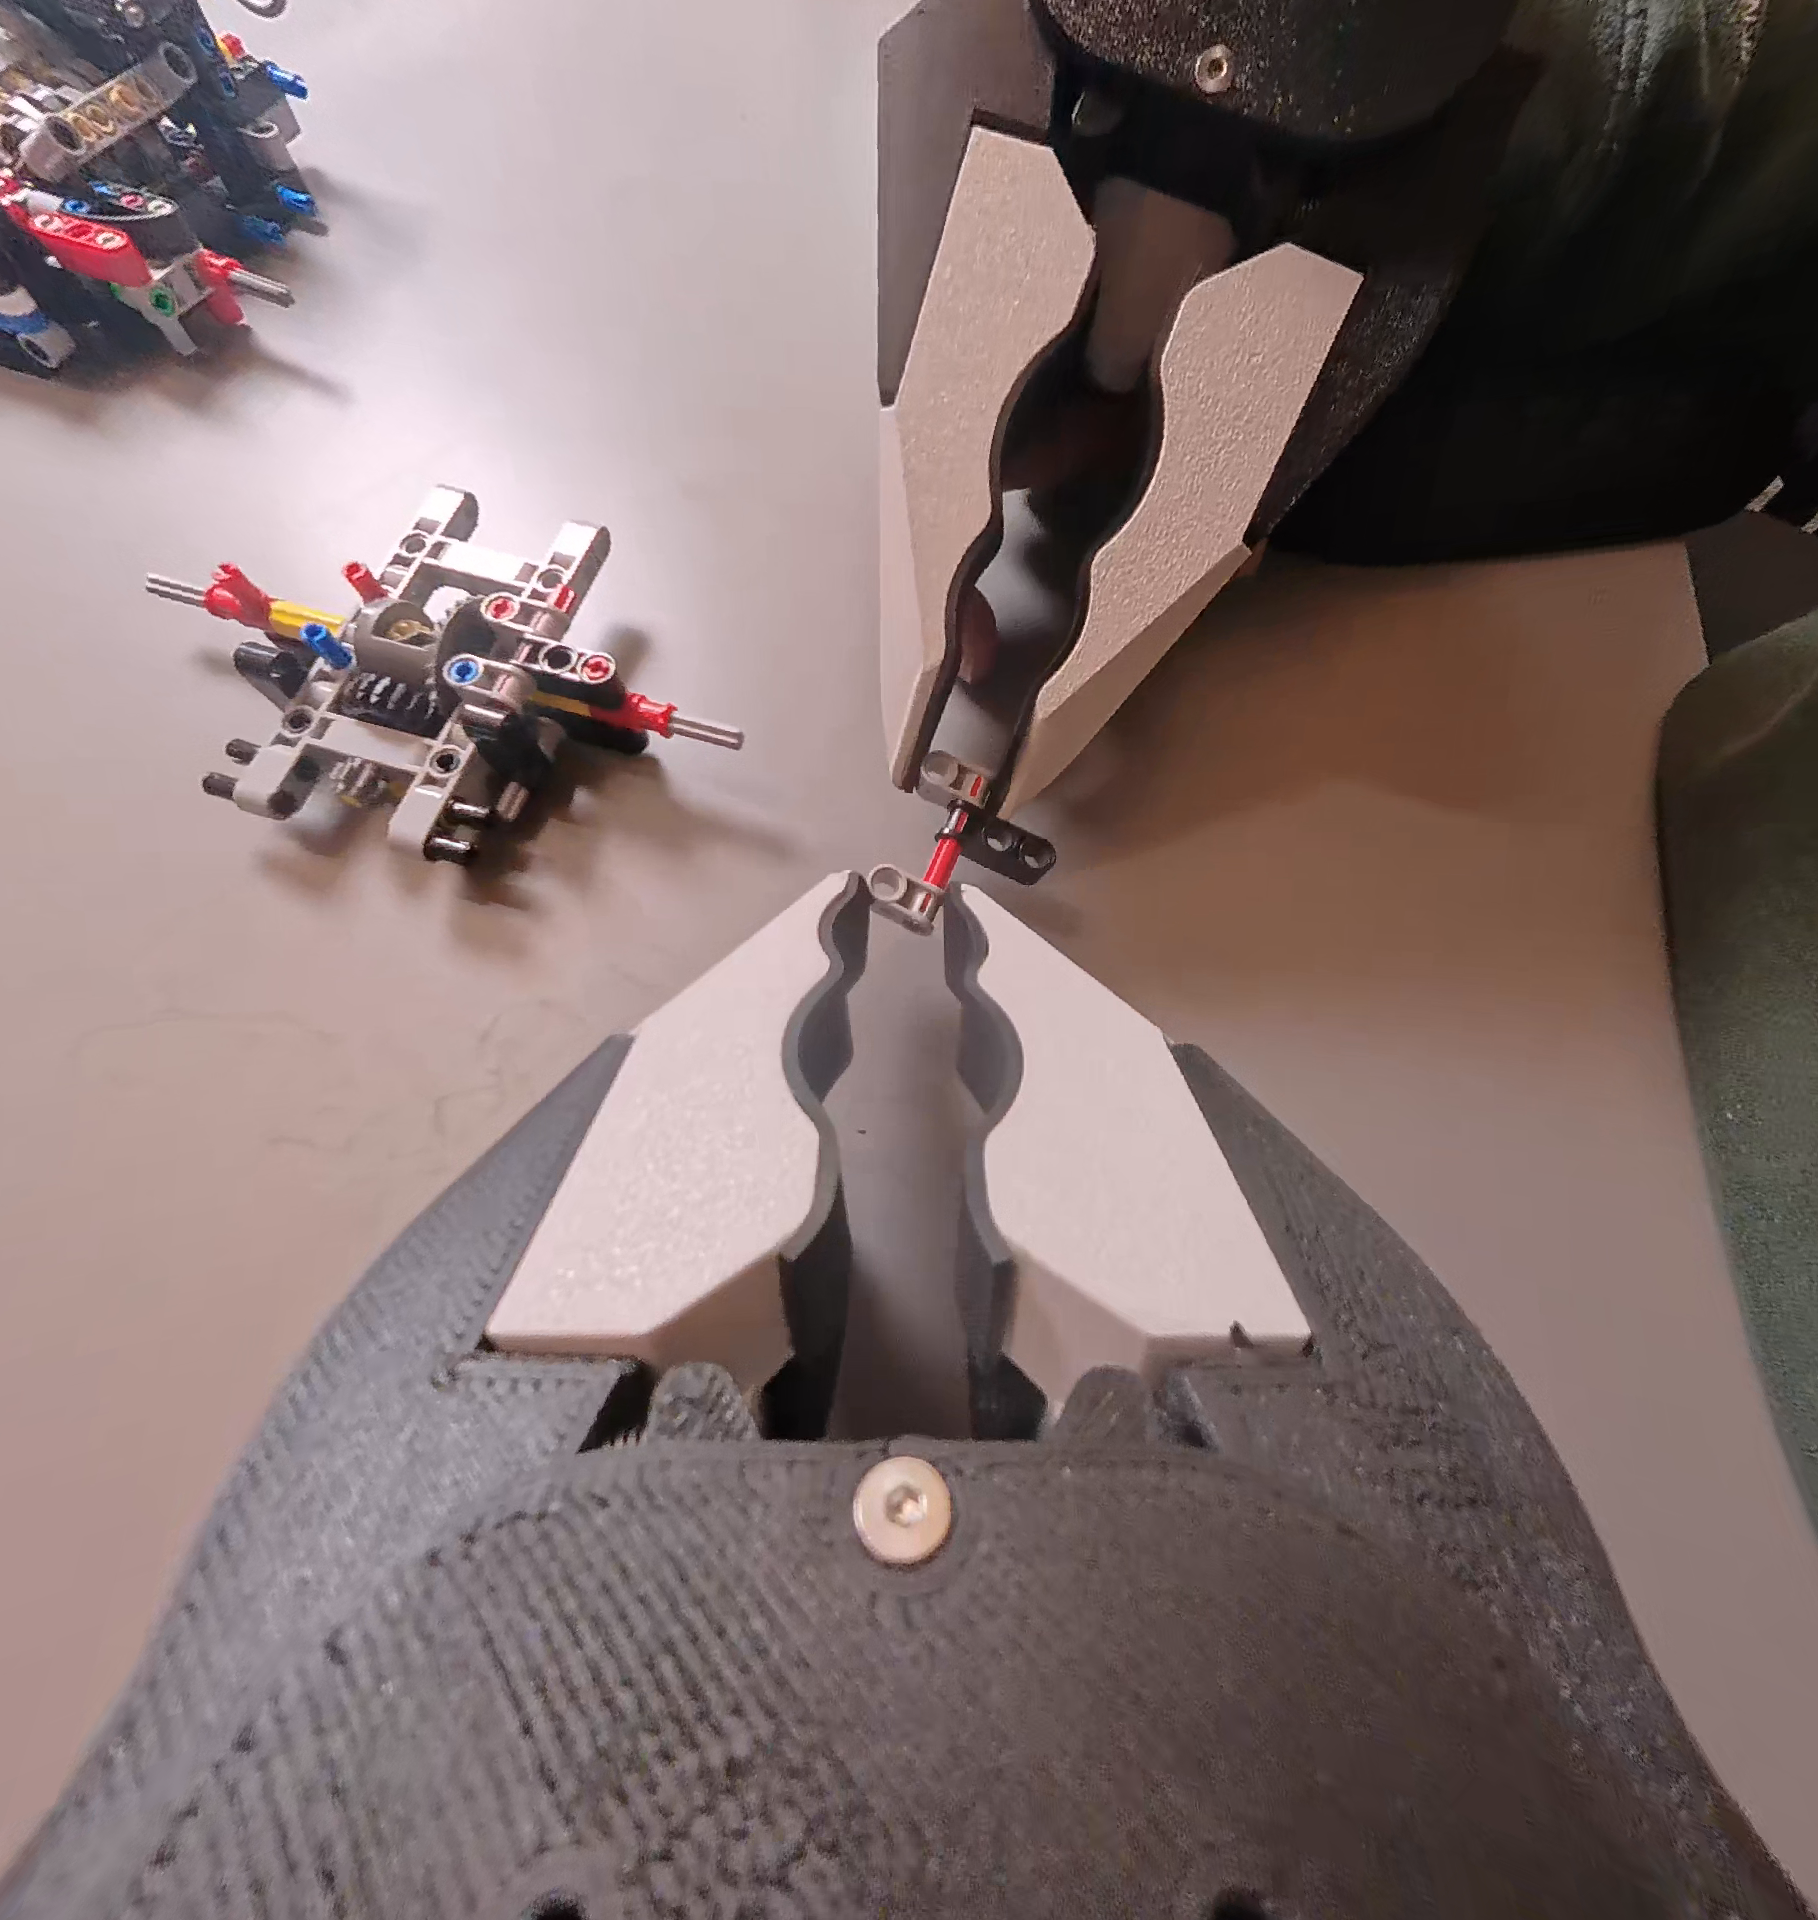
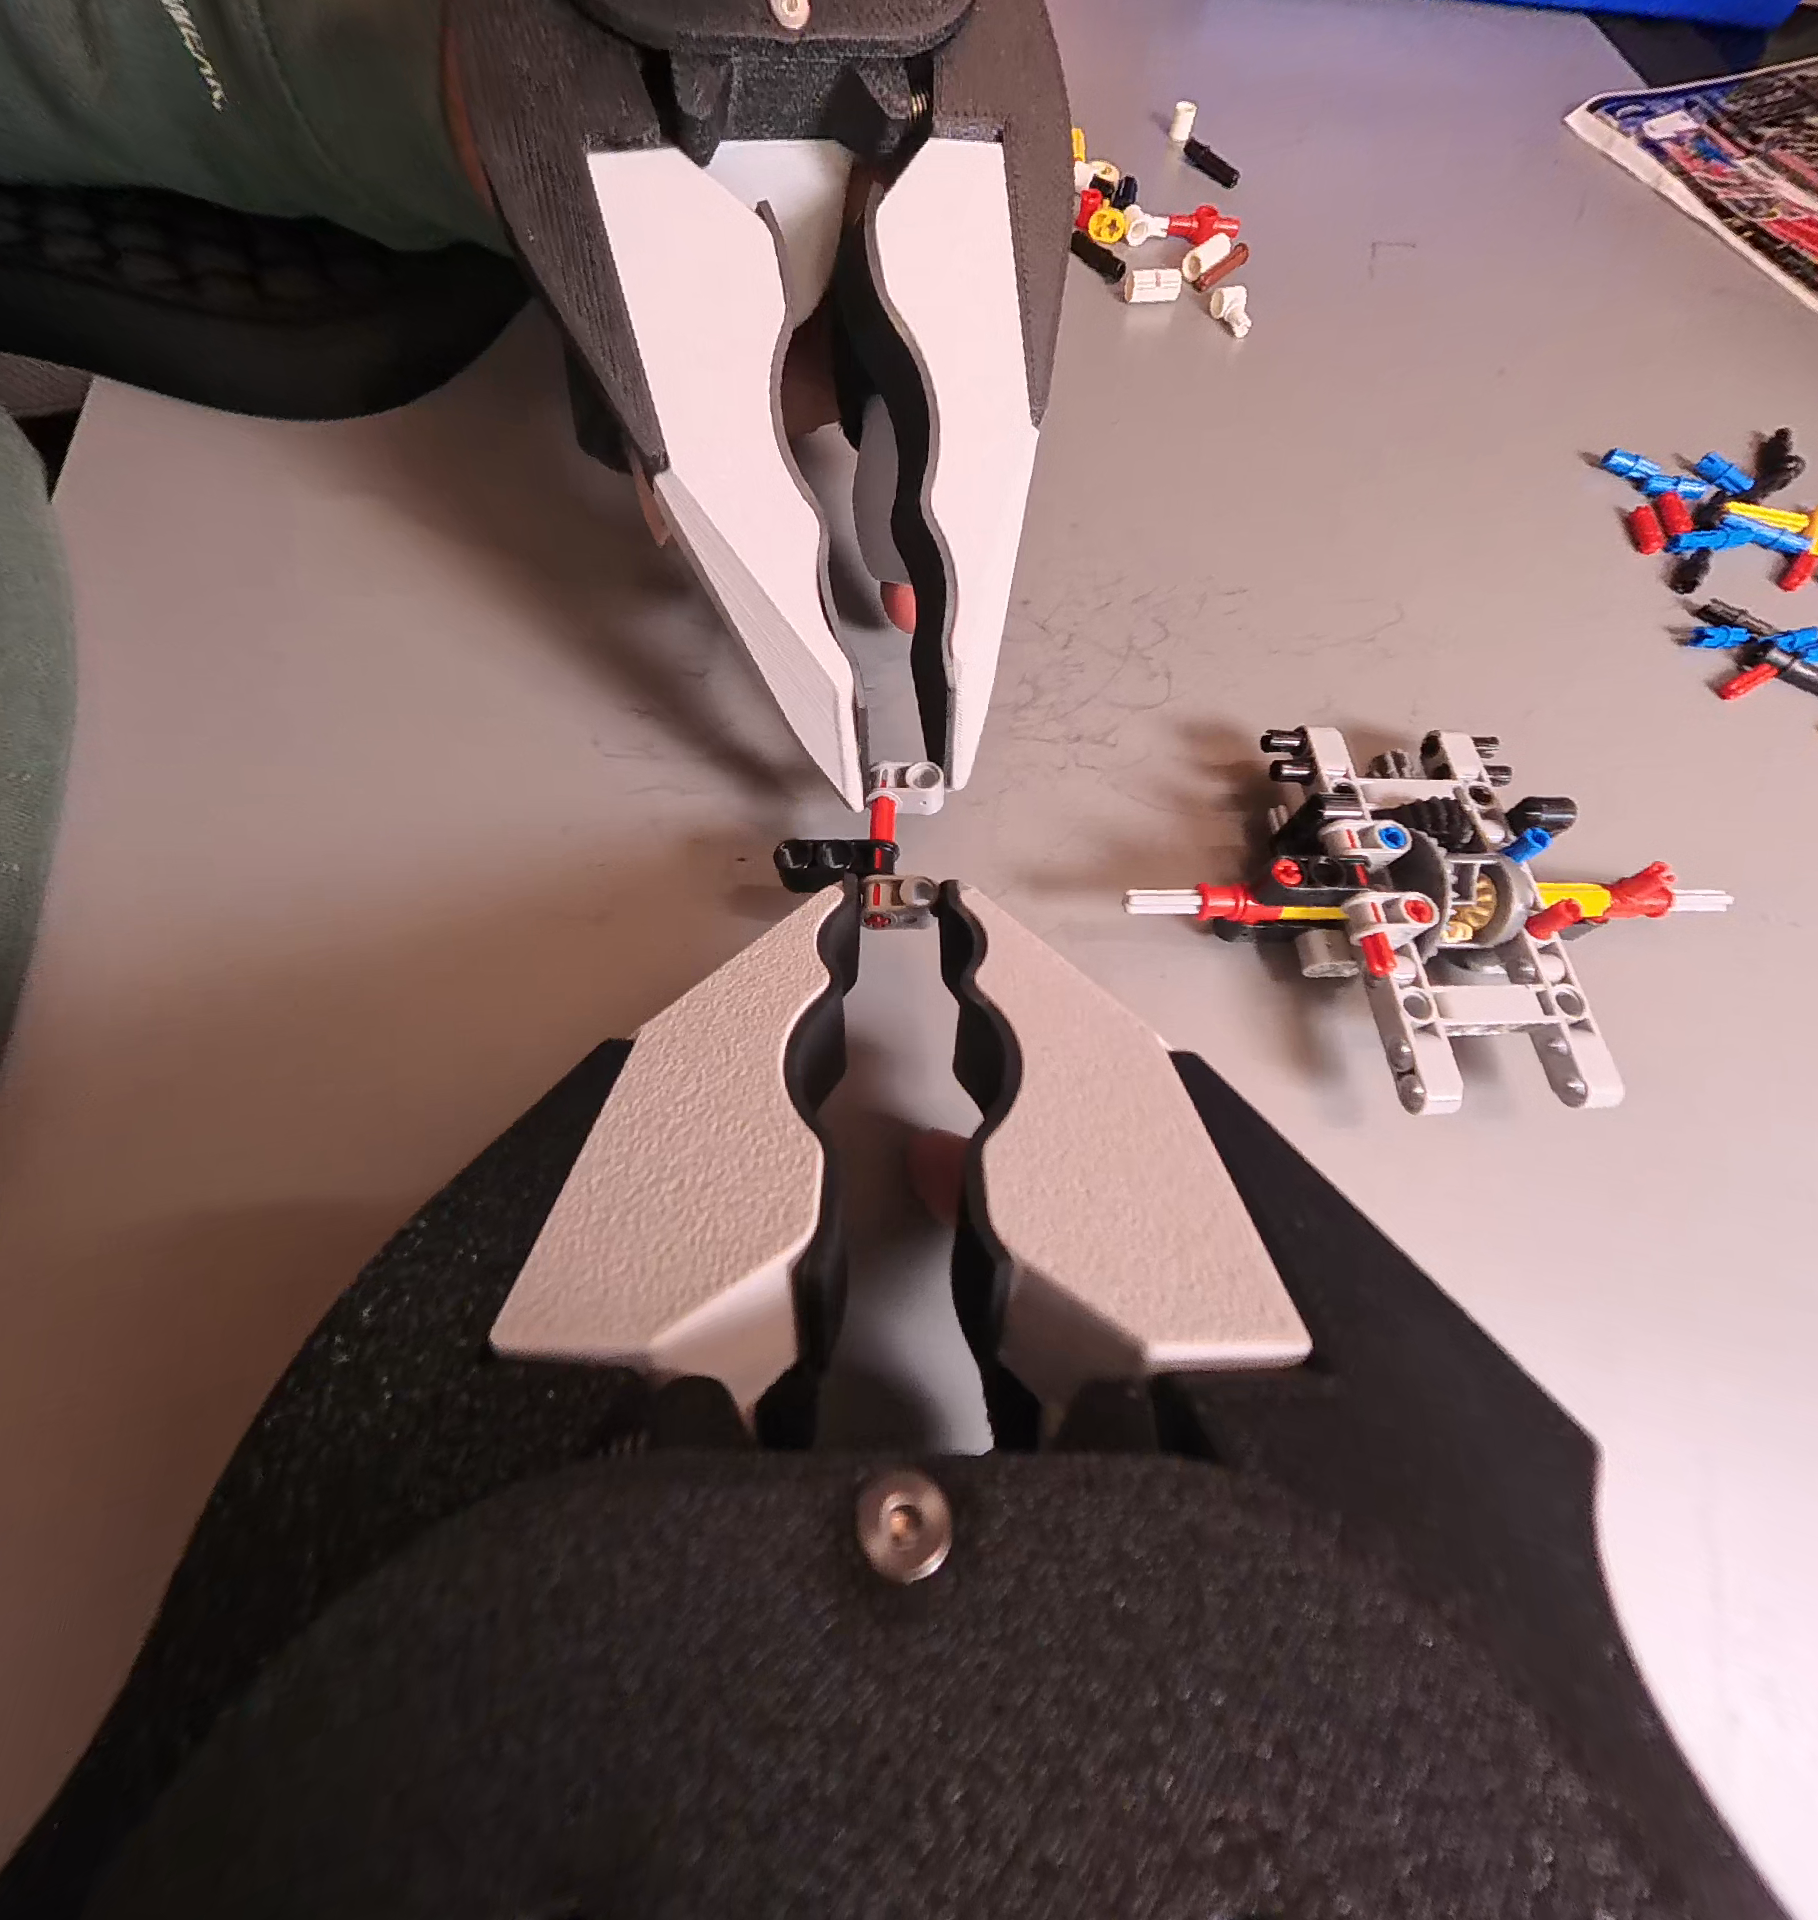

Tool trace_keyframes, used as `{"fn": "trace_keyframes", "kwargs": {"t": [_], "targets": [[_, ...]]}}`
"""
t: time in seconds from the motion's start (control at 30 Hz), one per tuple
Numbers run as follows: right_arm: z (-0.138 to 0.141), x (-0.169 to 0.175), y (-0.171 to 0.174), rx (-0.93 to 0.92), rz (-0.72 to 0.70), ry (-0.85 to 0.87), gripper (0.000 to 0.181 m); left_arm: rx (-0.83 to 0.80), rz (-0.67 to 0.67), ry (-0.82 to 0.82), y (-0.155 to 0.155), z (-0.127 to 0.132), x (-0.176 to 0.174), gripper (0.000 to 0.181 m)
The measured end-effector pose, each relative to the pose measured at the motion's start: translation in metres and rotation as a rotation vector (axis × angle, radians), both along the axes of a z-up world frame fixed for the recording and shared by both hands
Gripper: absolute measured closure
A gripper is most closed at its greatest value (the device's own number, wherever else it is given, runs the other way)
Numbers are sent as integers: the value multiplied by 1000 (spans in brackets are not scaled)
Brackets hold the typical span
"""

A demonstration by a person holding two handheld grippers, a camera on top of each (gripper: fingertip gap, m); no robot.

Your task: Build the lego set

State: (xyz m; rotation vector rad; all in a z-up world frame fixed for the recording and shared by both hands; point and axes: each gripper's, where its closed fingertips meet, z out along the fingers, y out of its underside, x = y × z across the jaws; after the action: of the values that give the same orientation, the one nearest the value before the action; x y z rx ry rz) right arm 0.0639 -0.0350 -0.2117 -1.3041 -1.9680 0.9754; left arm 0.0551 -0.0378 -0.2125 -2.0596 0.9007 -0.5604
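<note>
My left gripper point(image 1: 903, 900) is shut on a small grey connector point(image 1: 903, 896) at one end of a short red axle point(image 1: 944, 854). My right gripper point(image 2: 897, 896) faces it tip to tip and is shut on a second grey connector point(image 2: 897, 900) at the other end. A short black beam point(image 2: 832, 858) hangs on the axle between the two and sticks out sideways. The right gripper also shows in the left wrist view point(image 1: 957, 784), and the left gripper in the right wrist view point(image 2: 907, 790). The small assembly is held just above the grey table point(image 2: 1300, 1351).
A grey sub-assembly with axles point(image 1: 437, 675) point(image 2: 1424, 914) lies on the table to one side. A larger build point(image 1: 105, 177) sits farther off. Loose pins lie in piles point(image 2: 1154, 229) point(image 2: 1757, 561) near an instruction booklet point(image 2: 1757, 177). A green sleeve point(image 2: 11, 727) borders the table edge. The grippers are tip to tip, or close to it. The larger build point(image 1: 105, 177) is about 25 cm from both grippers' fingertips.
</note>
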Motion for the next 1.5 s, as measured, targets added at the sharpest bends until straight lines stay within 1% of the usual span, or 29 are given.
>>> {"fn": "trace_keyframes", "kwargs": {"t": [0.1, 0.17, 0.23, 0.3, 0.33, 0.4, 0.53, 0.63, 0.7, 0.8, 0.9, 0.97, 1.03, 1.13, 1.3, 1.5], "targets": [[0, -1, 1, 3, -9, 4, 168, 1, 10, -15, 1, 1, -1, 169], [3, -1, 1, -10, -10, 22, 168, 3, 12, -58, 3, 6, -1, 168], [10, -3, 0, -22, 4, 63, 167, -21, -5, -164, 1, 17, -1, 168], [19, -3, 0, -43, 17, 112, 167, -11, -28, -275, -1, 35, -1, 159], [23, -2, 1, -55, 21, 132, 167, 11, -34, -283, -1, 39, -4, 156], [31, 1, 1, -96, 37, 168, 167, 58, -42, -277, -1, 43, -9, 154], [43, 3, -8, -171, 79, 214, 167, 107, -107, -274, -8, 48, -2, 156], [41, 4, -13, -188, 101, 205, 167, 135, -138, -282, -13, 53, 5, 166], [40, 4, -17, -195, 117, 196, 167, 141, -148, -263, -15, 52, 5, 177], [41, 4, -19, -219, 123, 202, 167, 147, -165, -255, -18, 53, 5, 178], [49, 3, -20, -259, 126, 227, 167, 161, -174, -296, -19, 61, 3, 175], [50, 4, -18, -254, 121, 232, 167, 161, -182, -315, -21, 63, 2, 166], [52, 4, -16, -266, 115, 242, 167, 149, -195, -310, -23, 61, 4, 163], [54, 5, -18, -275, 127, 248, 167, 149, -194, -286, -22, 57, 7, 167], [54, 5, -19, -276, 128, 243, 167, 142, -193, -278, -22, 57, 8, 168], [50, 1, -13, -269, 79, 241, 168, 151, -126, -250, -14, 55, 5, 168]]}}
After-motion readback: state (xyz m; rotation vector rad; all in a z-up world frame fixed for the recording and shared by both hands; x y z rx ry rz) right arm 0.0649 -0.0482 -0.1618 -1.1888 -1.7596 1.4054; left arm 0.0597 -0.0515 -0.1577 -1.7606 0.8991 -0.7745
